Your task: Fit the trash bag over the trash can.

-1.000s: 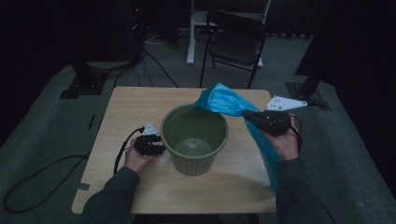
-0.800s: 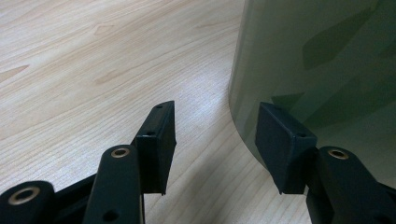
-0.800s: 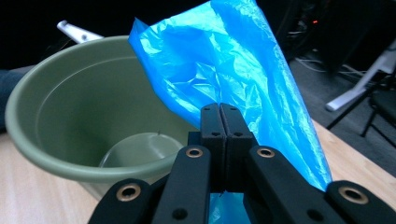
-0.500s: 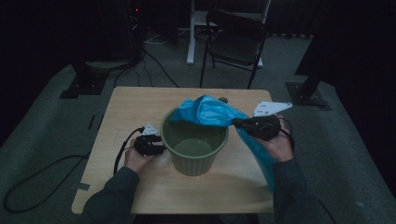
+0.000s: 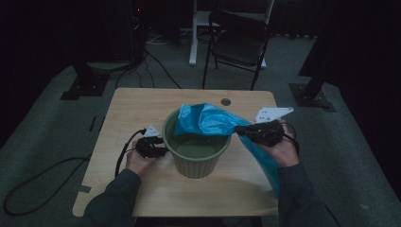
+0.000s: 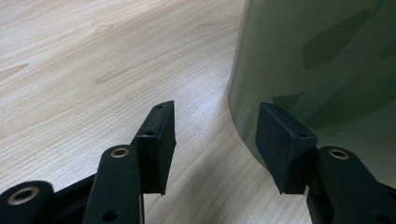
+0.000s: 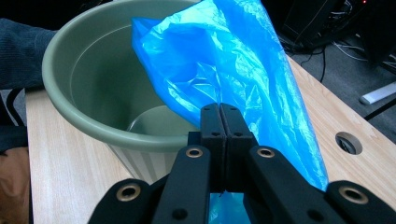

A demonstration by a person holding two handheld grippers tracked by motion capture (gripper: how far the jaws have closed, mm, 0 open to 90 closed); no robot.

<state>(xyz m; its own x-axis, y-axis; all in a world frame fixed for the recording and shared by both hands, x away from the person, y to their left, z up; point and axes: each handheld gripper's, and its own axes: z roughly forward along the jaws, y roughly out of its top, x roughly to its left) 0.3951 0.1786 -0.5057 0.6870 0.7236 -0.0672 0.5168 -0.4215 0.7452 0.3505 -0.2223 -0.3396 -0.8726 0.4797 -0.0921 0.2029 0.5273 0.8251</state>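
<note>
A green plastic bucket (image 5: 196,158) stands upright in the middle of the wooden table (image 5: 132,113). A blue plastic bag (image 5: 208,120) hangs over the bucket's mouth, and its tail trails down past the person's right forearm. My right gripper (image 5: 240,129) is shut on the bag just beside the bucket's right rim. In the right gripper view the jaws (image 7: 219,111) pinch the bag (image 7: 224,60) above the bucket (image 7: 93,126). My left gripper (image 5: 161,150) rests on the table against the bucket's left side. Its jaws (image 6: 219,140) stand open, with the bucket wall (image 6: 317,60) next to one pad.
A round cable hole (image 5: 226,101) sits near the table's far edge. A black folding chair (image 5: 241,38) stands behind the table. Cables (image 5: 42,175) run over the floor at left, and stand bases (image 5: 312,94) lie on either side.
My right gripper has carried the blue bag leftward from the bucket's far right rim, so the bag now spreads over the bucket's mouth. The left gripper has stayed put.
</note>
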